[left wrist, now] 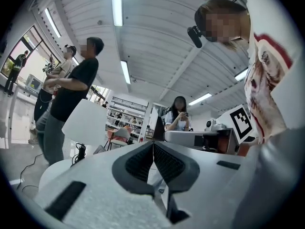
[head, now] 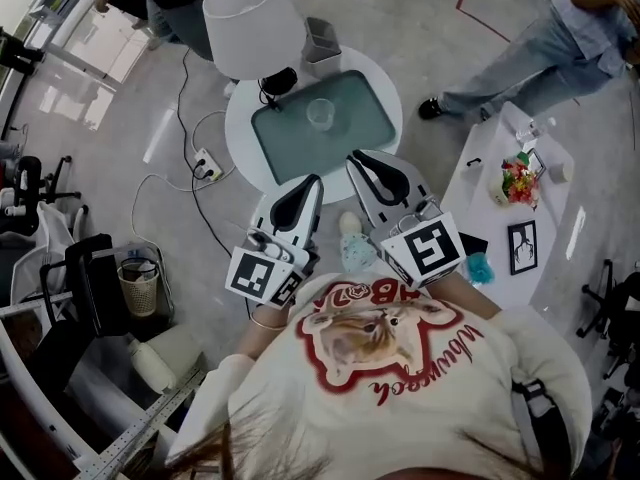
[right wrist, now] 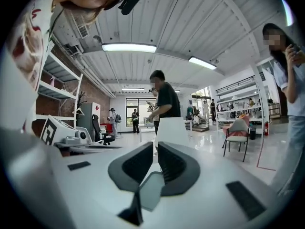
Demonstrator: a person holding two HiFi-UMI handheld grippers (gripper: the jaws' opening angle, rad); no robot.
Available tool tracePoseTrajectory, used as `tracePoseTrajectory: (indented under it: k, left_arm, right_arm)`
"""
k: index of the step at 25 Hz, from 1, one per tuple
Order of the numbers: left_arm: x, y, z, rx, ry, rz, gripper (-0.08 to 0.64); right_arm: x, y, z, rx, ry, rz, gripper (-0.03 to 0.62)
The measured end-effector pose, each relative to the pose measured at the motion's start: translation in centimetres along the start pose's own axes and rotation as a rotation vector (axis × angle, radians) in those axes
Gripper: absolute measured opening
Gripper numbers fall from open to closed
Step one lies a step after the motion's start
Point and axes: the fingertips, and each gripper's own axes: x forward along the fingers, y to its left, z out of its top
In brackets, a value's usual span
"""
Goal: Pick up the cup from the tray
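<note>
Head view barely shows the seemingly clear cup (head: 321, 114).

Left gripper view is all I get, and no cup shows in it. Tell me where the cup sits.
Observer: In the head view, the clear cup stands upright on the green tray, which lies on a round white table.
Operator: Give me the right gripper's state.
Observer: The right gripper has its fingers together, with nothing between them.
Operator: Say how both grippers stand to the tray.
Observer: In the head view, the left gripper and the right gripper both have their tips at about the tray's near edge, on the near side of the cup. Neither touches it.
</note>
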Motion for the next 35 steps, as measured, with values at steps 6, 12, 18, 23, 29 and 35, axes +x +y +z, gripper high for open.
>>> tracePoseTrajectory:
  k: [6,12,18,23,29,35]
  left_arm:
    - [5.0,3.2,1.2,-0.002,-0.02,0.011,0.015]
    - [8.3,5.7,1.4,0.007,-0.018,0.044,0.015]
    - [8.8,7.1,1.7,0.014,-0.014,0.059,0.015]
    - [8.9,7.3,1.5,0.006,-0.002,0.043,0.015]
    - [8.4,8.0,1.1,-0.016,0.02,0.02,0.015]
    - [8.0,8.9,0.5,-0.041,0.026,0.017,0.015]
  right_arm:
    - [3.7,-3.2,0.8,-0.018,0.01,0.038,0.049]
    - [6.3,-6.9,0.5,0.005,0.009,0.049,0.049]
    - [7.7,-7.8,0.9,0.009,-0.006,0.052,0.049]
    - [7.7,-8.0,0.7,0.029,-0.015,0.032,0.05]
    - [8.0,-7.5,0.1,0.049,-0.001,0.008,0.051]
    - [9.1,-7.2,-0.8,0.059,0.009,0.01,0.051]
